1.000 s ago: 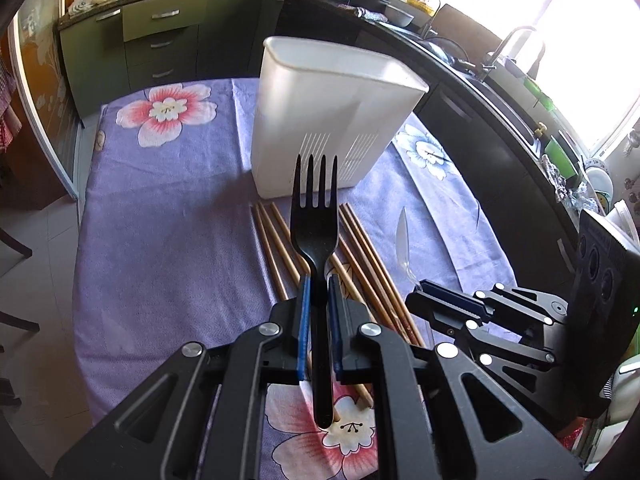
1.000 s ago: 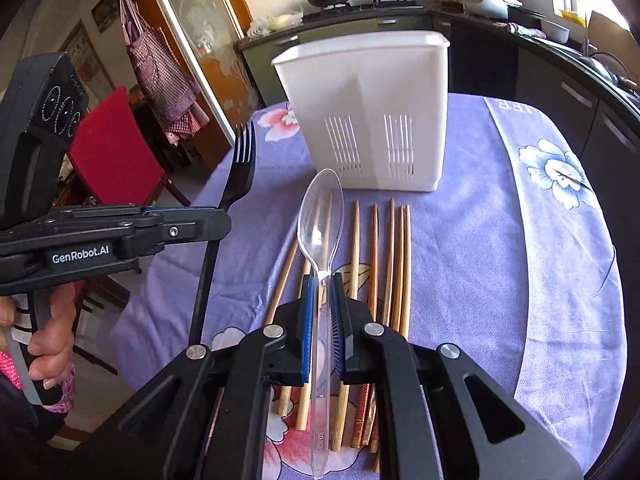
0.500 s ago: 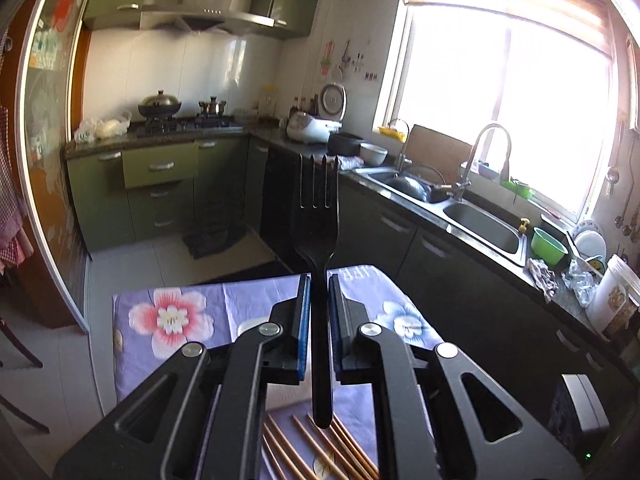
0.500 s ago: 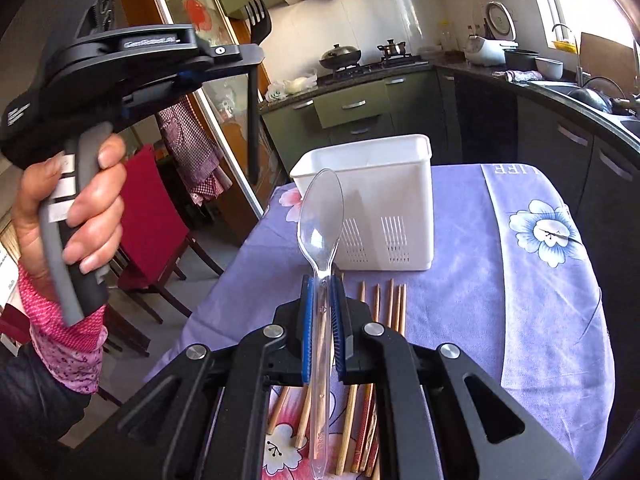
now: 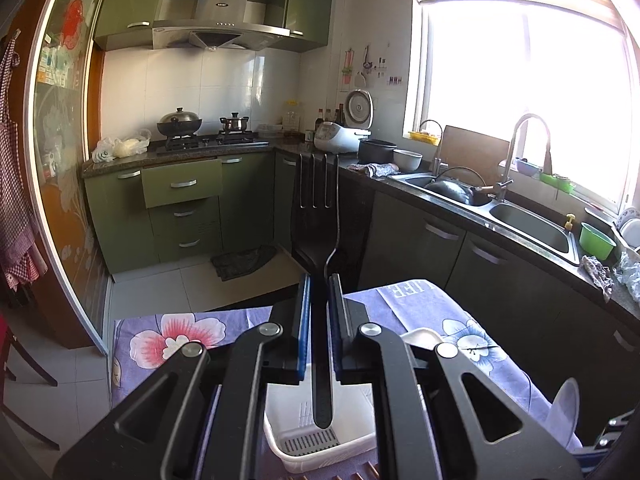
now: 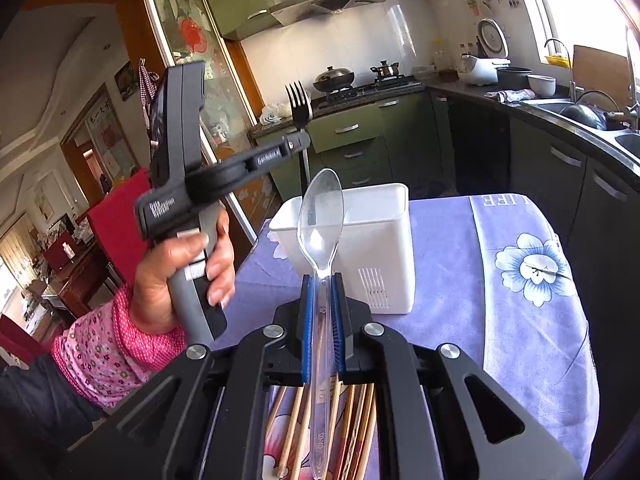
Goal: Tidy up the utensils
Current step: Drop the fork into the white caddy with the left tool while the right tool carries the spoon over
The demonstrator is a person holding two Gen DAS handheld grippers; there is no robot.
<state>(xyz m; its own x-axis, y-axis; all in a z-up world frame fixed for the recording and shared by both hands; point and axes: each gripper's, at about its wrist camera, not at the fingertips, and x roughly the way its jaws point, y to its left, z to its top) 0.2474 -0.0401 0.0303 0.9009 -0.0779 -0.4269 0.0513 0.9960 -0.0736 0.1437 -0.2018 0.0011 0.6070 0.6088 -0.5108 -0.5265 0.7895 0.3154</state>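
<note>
The left gripper (image 5: 319, 280) is clamping a black fork (image 5: 318, 216) upright above the white basket (image 6: 372, 240), which is standing toward the worktop's (image 6: 520, 320) far edge. The right gripper (image 6: 322, 280) is pinching a clear spoon (image 6: 322, 216) over chopsticks (image 6: 296, 420) lying at the near edge.

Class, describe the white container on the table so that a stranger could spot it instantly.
Find the table under the purple flowered cloth. The tall white plastic rectangular bin stands on it beyond a row of wooden chopsticks. Alone among the things on the cloth, it is upright and open-topped, with slotted vents low on its wall.
</note>
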